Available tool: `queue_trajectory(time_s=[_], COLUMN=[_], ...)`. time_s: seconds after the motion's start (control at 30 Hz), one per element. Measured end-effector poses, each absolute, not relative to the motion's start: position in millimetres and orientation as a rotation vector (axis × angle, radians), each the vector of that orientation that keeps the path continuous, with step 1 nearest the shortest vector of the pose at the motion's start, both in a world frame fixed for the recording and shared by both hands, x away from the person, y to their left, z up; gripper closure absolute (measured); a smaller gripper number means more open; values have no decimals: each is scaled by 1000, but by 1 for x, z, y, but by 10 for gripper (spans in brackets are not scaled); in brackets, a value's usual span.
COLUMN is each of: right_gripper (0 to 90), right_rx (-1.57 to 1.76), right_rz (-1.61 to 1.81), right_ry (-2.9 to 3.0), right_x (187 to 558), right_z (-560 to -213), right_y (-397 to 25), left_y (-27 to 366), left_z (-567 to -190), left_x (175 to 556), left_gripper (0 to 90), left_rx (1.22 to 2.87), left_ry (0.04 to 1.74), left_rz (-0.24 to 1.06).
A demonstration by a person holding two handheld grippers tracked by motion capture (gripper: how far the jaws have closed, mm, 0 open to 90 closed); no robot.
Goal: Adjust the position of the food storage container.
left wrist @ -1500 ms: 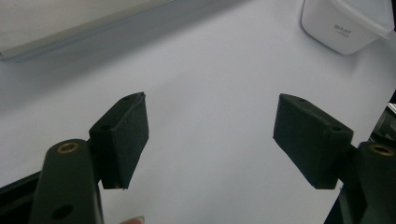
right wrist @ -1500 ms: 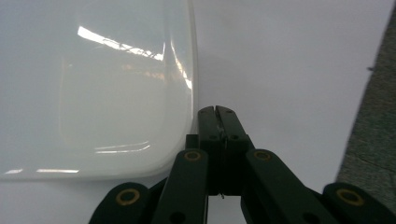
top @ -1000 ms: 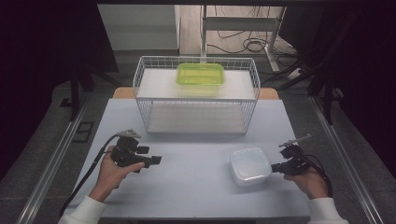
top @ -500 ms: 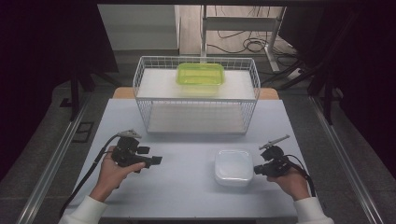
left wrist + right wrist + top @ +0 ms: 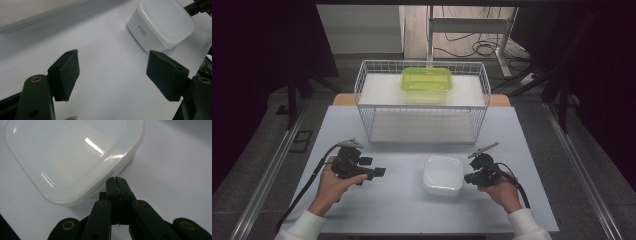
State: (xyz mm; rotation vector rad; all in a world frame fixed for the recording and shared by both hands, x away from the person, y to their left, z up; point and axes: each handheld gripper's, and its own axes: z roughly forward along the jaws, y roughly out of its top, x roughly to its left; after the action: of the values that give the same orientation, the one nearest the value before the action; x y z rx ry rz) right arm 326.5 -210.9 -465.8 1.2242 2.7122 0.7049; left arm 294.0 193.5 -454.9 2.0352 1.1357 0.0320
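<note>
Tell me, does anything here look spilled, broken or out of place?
Nothing stands out. The white lidded container sits flat on the table, lid on. The right gripper, jaws together, is at its side. The green container rests level on the wire basket. No spills show.

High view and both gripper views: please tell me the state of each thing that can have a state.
White container: lid on, upright on the table.
Green container: lid on, on top of the wire basket.
Wire basket: upside down on the table.
Left gripper: jaws wide open, holds nothing.
Right gripper: jaws shut, tips against the white container's side.
</note>
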Motion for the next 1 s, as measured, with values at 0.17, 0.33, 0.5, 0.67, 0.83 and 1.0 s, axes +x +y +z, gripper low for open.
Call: queue_trajectory(time_s=[0.17, 0.33, 0.5, 0.67, 0.83, 1.0], right_gripper=[887, 887, 887, 887, 887, 887], right_rx=[1209, 1196, 1170, 1159, 1143, 1113], right_rz=[715, 720, 716, 727, 749, 754], right_ry=[2704, 2704, 2711, 2709, 2714, 2715], right_x=[333, 337, 339, 341, 341, 340], right_z=[-469, -471, -472, -474, -476, -478], right_y=[-201, -191, -181, -172, -163, -154], left_y=[194, 193, 191, 189, 189, 189], left_z=[-455, -456, -457, -459, -459, -459], left_x=[294, 295, 296, 296, 297, 296], left_gripper=[259, 259, 259, 259, 259, 258], left_rx=[2035, 2042, 2040, 2037, 2044, 2044], left_ry=[1138, 1137, 1137, 1136, 1137, 1138], left_rz=[31, 31, 21, 6, 8, 10])
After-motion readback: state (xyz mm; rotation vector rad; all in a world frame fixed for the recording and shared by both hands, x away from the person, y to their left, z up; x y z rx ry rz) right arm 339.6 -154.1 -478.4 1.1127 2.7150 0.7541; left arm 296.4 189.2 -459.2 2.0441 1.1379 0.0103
